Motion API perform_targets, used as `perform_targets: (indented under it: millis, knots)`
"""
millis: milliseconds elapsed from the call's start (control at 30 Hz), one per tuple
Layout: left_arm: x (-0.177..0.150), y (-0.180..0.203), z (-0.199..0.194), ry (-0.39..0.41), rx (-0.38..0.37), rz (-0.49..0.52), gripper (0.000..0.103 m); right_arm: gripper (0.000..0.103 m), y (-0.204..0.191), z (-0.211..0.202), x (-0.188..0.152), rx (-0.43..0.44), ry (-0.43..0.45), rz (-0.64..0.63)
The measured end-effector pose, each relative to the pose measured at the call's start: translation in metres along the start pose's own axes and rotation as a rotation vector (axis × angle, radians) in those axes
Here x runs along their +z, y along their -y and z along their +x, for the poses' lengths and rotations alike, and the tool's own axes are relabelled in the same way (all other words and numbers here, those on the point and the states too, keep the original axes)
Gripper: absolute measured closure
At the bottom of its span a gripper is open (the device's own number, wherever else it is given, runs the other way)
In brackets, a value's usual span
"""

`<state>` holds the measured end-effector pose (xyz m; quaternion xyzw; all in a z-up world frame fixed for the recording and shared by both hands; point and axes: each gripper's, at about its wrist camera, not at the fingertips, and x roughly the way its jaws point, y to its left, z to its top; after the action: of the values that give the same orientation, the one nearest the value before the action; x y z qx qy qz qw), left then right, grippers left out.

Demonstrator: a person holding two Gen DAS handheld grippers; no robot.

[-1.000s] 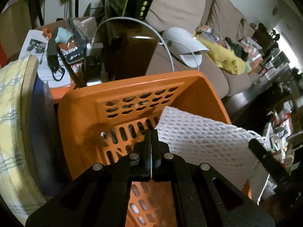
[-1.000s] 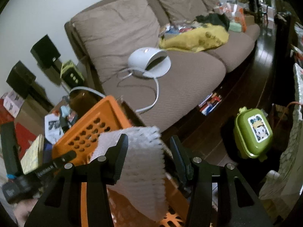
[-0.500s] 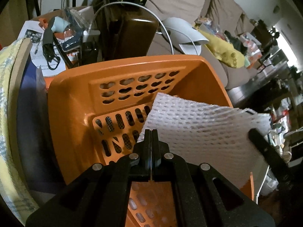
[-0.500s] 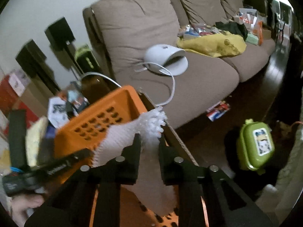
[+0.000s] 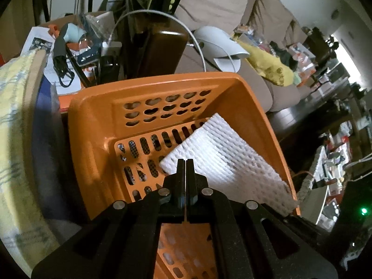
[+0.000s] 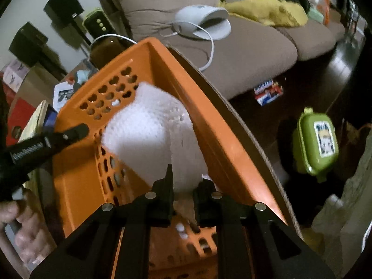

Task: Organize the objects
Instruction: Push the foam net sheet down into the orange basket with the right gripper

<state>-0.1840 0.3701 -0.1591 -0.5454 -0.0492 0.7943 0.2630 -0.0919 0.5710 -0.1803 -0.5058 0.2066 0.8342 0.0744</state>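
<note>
An orange perforated basket [image 5: 162, 81] fills the middle of both views, its rim [image 6: 186, 74] near a brown sofa. A white foam mesh sheet [image 5: 223, 158] leans inside against the basket's right wall, its lower edge down on the slotted floor. My right gripper [image 6: 184, 181] is shut on the near end of the sheet [image 6: 148, 134], which bunches up between its fingers. My left gripper [image 5: 186, 162] hangs over the near part of the basket, shut with nothing in it. In the right wrist view the left gripper [image 6: 79, 131] reaches in from the left, held by a hand.
A brown sofa [image 6: 244, 46] carries a white domed device [image 6: 202, 18] with a cable and yellow cloth. A green lunch box [image 6: 313, 144] lies on the dark floor. Behind the basket stand a brown box [image 5: 160, 51], papers and cables. Yellow checked fabric [image 5: 14, 116] is at left.
The right gripper's jaws closed on the foam sheet and carried it down into the basket, against its right wall. The left gripper stayed shut and barely moved.
</note>
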Motion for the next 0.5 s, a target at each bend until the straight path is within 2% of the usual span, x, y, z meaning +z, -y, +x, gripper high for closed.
perform_targets:
  millis: [133,233,367,433,500]
  knots:
    - [-0.008,0.001,-0.027,0.037,0.005,0.038,0.103,0.09,0.007,-0.006,-0.006,0.082,-0.022,0.051]
    - [-0.017,0.004,-0.059,0.099,0.056,0.089,0.103,0.088,0.003,-0.001,-0.011,0.06,-0.064,0.028]
    - [-0.031,0.006,-0.104,0.219,0.167,0.151,0.102,0.083,-0.007,-0.006,-0.017,-0.06,-0.05,-0.019]
    - [-0.038,0.005,-0.125,0.268,0.256,0.155,0.102,0.076,-0.015,-0.015,-0.023,-0.131,-0.029,-0.057]
    - [-0.042,0.0,-0.145,0.303,0.282,0.142,0.102,0.076,-0.027,-0.018,-0.028,-0.221,-0.022,-0.121]
